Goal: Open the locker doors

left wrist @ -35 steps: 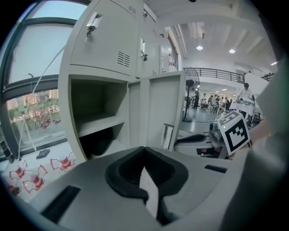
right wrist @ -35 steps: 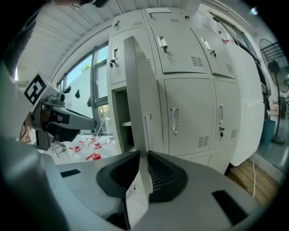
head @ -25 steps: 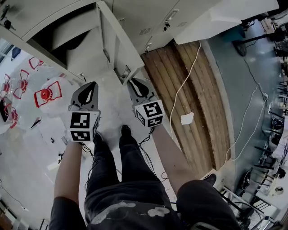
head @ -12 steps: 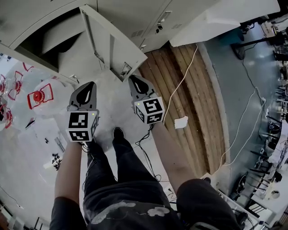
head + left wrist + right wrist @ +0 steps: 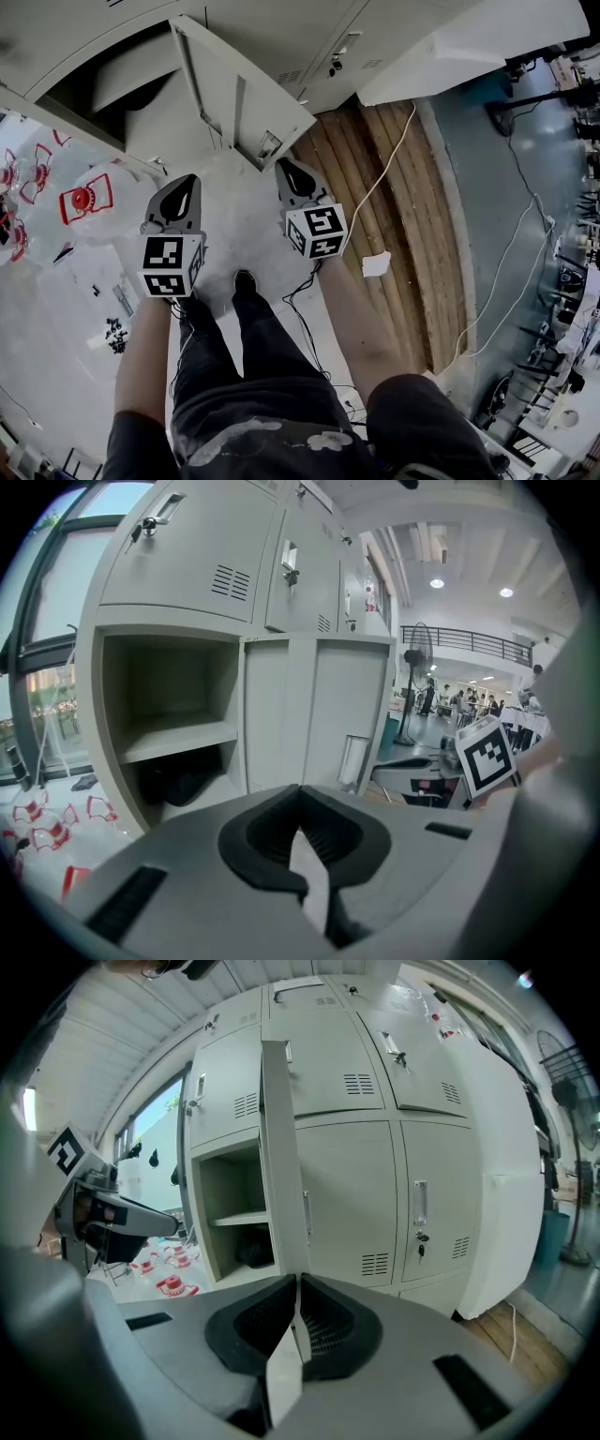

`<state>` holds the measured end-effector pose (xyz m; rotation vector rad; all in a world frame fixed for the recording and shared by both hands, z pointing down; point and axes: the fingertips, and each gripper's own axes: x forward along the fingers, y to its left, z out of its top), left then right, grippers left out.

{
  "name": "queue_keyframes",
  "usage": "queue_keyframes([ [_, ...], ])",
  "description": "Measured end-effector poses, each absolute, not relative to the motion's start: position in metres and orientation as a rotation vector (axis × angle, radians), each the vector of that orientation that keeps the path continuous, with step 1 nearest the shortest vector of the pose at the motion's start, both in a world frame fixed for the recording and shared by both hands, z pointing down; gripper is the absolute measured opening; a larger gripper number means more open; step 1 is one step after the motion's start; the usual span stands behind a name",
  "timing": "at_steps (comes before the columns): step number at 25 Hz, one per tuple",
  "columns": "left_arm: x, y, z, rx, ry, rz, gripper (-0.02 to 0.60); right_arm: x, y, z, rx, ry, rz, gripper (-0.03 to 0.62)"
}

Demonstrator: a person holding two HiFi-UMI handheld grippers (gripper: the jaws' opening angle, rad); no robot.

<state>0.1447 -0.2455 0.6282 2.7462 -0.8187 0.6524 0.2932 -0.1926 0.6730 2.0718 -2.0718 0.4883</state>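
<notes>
A grey bank of lockers point(image 5: 281, 28) stands ahead of me. One lower door point(image 5: 239, 94) stands swung wide open, and the right gripper view shows it edge-on point(image 5: 279, 1147). Its compartment point(image 5: 169, 724) has a shelf and a dark thing point(image 5: 178, 782) at the bottom. The neighbouring lower doors point(image 5: 347, 1204) and the upper doors point(image 5: 187, 555) are closed. My right gripper point(image 5: 292, 174) is shut on nothing, a little right of the open door's free edge and apart from it. My left gripper point(image 5: 181, 194) is shut and empty, in front of the open compartment.
Red-and-white plastic items point(image 5: 80, 202) lie on the white floor at left. A wooden strip point(image 5: 412, 206) with a white cable point(image 5: 384, 169) and a scrap of paper point(image 5: 378, 263) runs at right. A white cabinet point(image 5: 469, 47) adjoins the lockers. The person's shoes point(image 5: 244, 281) are below the grippers.
The lower door has swung further open. My right gripper has drifted right, away from the door's edge. The left gripper has hardly moved.
</notes>
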Motion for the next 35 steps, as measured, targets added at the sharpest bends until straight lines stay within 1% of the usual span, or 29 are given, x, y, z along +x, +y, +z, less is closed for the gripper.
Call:
queue_keyframes([
  [7,0.141,-0.251,0.608,2.753,-0.852,0.61,0.009,0.298,-0.192,0.64,2.132,-2.101,0.44,0.043],
  [8,0.14,-0.251,0.604,2.753,-0.858,0.602,0.009,0.299,-0.191,0.635,2.134,-2.1,0.435,0.054],
  [11,0.136,-0.251,0.591,2.757,-0.869,0.58,0.009,0.3,-0.188,0.619,2.136,-2.096,0.428,0.155],
  [14,0.129,-0.251,0.575,2.77,-0.875,0.558,0.009,0.295,-0.182,0.605,2.127,-2.1,0.422,0.207],
  [15,0.126,-0.25,0.57,2.775,-0.877,0.552,0.009,0.293,-0.18,0.599,2.127,-2.102,0.42,0.215],
  [20,0.107,-0.246,0.544,2.792,-0.882,0.527,0.009,0.278,-0.17,0.566,2.164,-2.107,0.413,0.247],
  [25,0.078,-0.247,0.507,2.799,-0.902,0.461,0.009,0.254,-0.163,0.517,2.208,-2.133,0.369,0.264],
  [35,-0.004,-0.274,0.409,2.913,-1.009,0.314,0.009,0.202,-0.183,0.416,2.302,-2.173,0.178,0.267],
])
